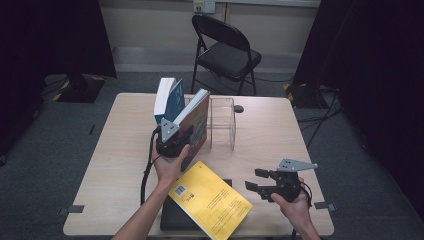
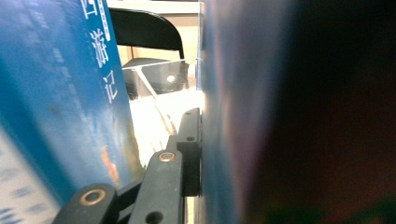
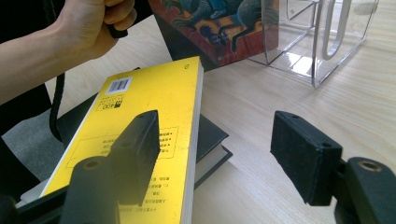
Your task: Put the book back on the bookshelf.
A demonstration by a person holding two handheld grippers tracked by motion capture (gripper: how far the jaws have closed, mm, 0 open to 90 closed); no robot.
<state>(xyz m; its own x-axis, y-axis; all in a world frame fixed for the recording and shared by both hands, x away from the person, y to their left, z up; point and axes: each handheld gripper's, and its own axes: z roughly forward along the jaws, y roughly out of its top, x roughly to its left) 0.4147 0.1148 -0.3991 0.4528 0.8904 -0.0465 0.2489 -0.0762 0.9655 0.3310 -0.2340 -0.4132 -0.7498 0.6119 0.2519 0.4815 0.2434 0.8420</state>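
The illustrated book point(image 1: 198, 120), pinched in the left gripper point(image 1: 175, 142), is best kept upright while slotted into the clear acrylic rack point(image 1: 223, 122) beside the blue book point(image 1: 169, 99); the right gripper point(image 1: 260, 186) is spread, idle.

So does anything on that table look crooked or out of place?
Yes. The yellow book lies askew on a black book, its corner jutting past the table's near edge. The book in the left gripper is tilted, leaning toward the clear organizer. Nothing looks spilled or damaged.
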